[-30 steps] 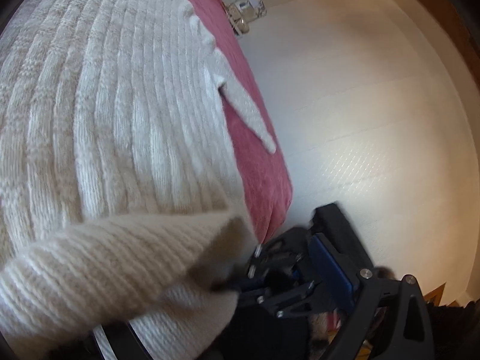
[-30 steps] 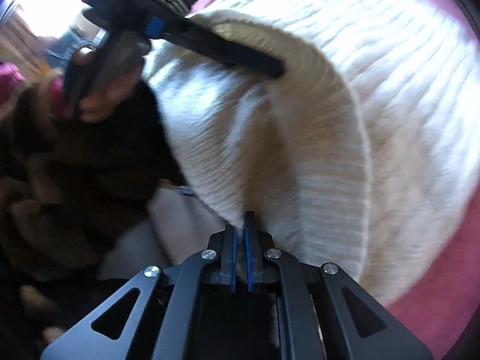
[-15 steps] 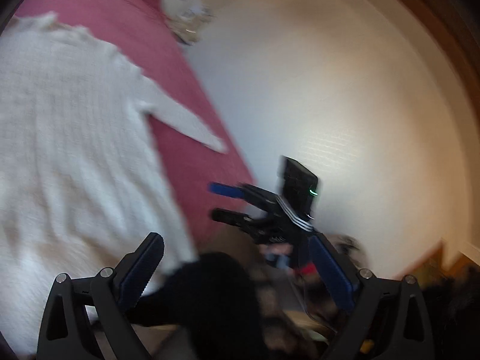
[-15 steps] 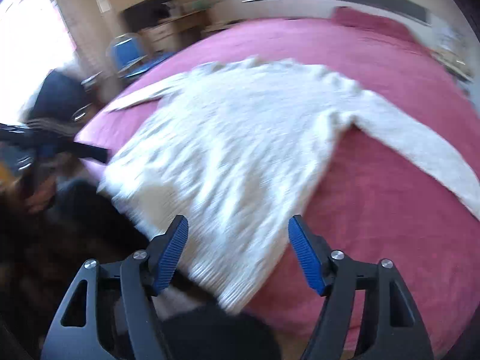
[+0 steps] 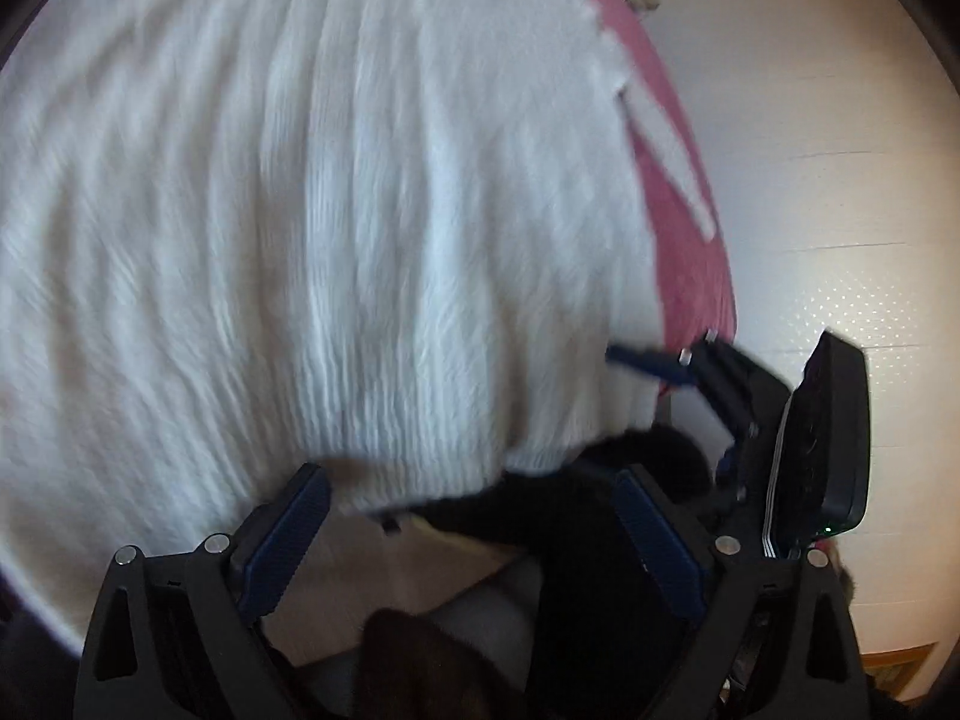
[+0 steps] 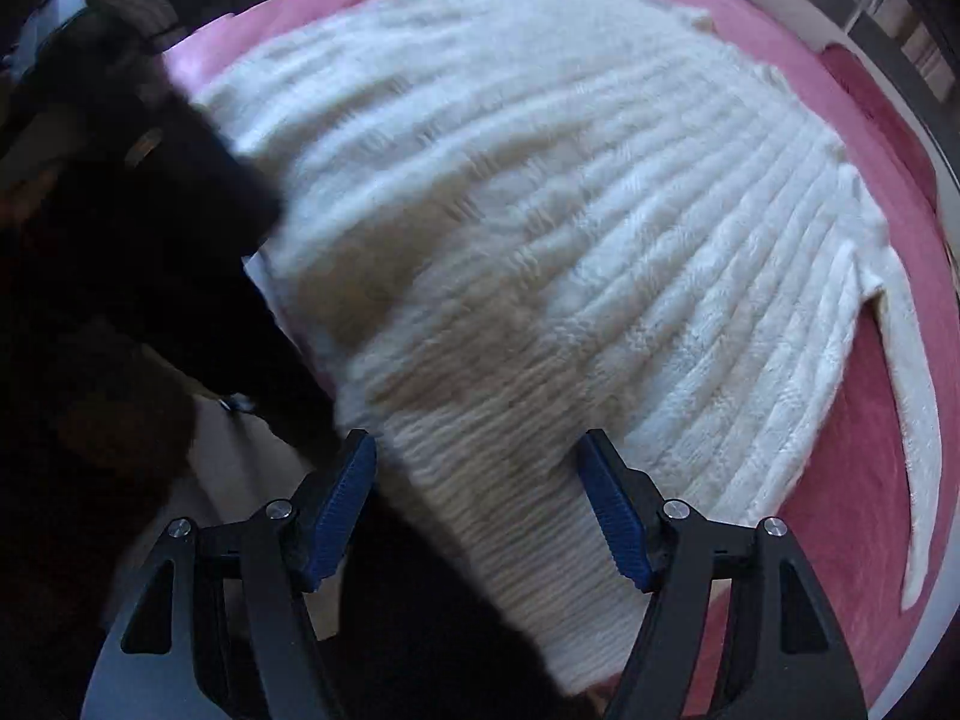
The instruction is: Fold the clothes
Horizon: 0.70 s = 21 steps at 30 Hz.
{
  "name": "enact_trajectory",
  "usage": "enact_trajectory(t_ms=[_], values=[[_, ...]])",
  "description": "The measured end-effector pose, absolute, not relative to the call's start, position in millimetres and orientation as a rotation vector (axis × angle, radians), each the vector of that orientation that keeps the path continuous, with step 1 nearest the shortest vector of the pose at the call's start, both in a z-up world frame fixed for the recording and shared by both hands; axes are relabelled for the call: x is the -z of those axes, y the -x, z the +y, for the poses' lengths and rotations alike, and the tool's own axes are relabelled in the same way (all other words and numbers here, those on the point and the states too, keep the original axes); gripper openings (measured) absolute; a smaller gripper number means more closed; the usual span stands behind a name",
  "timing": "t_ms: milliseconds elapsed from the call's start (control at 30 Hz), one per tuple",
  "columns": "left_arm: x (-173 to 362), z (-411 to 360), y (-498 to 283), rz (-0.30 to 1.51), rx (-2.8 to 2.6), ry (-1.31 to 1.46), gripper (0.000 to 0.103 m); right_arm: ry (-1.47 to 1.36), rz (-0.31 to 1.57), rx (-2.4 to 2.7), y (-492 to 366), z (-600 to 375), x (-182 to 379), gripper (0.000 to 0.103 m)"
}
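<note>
Cream ribbed knit sweater lies flat on pink bed, hem nearest. Right gripper straddles hem, jaws wide, empty; left gripper likewise, at hem's other end.

- sweater lies flat on the bed; hem hangs over the bed's near edge
- one sleeve on the bed, right of the sweater body
- floor right of the bed
</note>
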State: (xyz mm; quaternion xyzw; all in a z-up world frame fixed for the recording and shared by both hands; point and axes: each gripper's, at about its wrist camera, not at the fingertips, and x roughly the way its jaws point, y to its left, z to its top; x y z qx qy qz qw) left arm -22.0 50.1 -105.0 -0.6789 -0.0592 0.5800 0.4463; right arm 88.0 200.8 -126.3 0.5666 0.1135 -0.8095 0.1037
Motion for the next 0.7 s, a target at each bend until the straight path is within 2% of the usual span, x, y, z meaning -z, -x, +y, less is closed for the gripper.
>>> enact_trajectory(t_ms=[167, 333, 433, 567, 667, 700], values=[[62, 46, 55, -0.247, -1.646, 1.499, 0.097, -1.442, 0.129, 2.677, -70, 231, 85, 0.074], [92, 52, 78, -0.153, -1.816, 1.598, 0.097, -1.583, 0.040, 2.735, -23, 240, 113, 0.076], [111, 63, 65, -0.053, -1.825, 1.640, 0.097, -1.688, 0.122, 2.607, -25, 219, 137, 0.076], [112, 68, 49, 0.116, -1.836, 1.624, 0.097, -1.689, 0.256, 2.508, -59, 194, 140, 0.077], [87, 67, 51, 0.053, -1.901, 1.545, 0.097, -1.650, 0.300, 2.517, -73, 193, 126, 0.077], [79, 67, 53, 0.028, -1.923, 1.518, 0.097, -1.621, 0.251, 2.558, -70, 199, 116, 0.077]])
